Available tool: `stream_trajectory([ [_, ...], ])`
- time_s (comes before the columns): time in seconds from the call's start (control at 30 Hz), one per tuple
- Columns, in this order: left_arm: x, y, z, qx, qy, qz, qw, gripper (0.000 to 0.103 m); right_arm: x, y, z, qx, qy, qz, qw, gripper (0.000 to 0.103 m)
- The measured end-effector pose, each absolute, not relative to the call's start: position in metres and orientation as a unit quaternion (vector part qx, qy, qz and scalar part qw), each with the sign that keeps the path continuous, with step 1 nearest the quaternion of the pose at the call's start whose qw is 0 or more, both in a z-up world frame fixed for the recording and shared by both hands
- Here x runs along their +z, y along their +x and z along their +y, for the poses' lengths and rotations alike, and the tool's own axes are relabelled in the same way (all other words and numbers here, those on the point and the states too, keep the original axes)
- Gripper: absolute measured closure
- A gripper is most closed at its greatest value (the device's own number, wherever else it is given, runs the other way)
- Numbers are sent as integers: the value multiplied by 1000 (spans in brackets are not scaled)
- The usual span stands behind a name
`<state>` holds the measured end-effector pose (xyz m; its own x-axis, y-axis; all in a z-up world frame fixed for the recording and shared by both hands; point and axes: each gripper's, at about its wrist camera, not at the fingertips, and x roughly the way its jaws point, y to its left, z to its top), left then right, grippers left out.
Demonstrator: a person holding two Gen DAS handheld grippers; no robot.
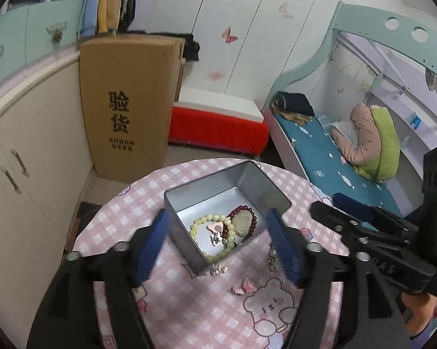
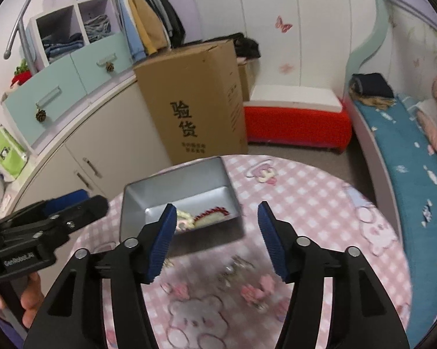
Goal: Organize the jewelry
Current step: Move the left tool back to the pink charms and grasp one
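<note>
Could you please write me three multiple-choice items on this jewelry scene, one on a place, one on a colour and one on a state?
1. Where does the pale green bead bracelet lie?
A. inside the metal tin
B. on the bed
C. on the cardboard box

2. What colour are the pads on the left gripper?
A. red
B. blue
C. yellow

3. How does the right gripper stand?
A. shut on a bracelet
B. shut on the tin's wall
C. open, with nothing between its fingers

Answers:
1. A, since the bracelet rests on the tin's floor beside a dark red one.
2. B, since both ribbed pads show blue in the left wrist view.
3. C, since the pads stand wide apart with only tablecloth showing between them.
</note>
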<state>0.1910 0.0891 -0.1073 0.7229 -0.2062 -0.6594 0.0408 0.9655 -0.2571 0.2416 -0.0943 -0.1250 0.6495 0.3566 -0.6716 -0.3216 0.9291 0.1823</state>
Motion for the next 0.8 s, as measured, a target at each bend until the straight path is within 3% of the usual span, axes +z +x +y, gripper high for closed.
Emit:
stream_trajectory([
  [0.27,-129,156,62,-42,-82,354,931,30,-155,208,-140,148,29,387,910,37],
  [0.8,-205,173,20,-39,-35,439,897,30,-219,195,-170,133,55,440,886,36],
])
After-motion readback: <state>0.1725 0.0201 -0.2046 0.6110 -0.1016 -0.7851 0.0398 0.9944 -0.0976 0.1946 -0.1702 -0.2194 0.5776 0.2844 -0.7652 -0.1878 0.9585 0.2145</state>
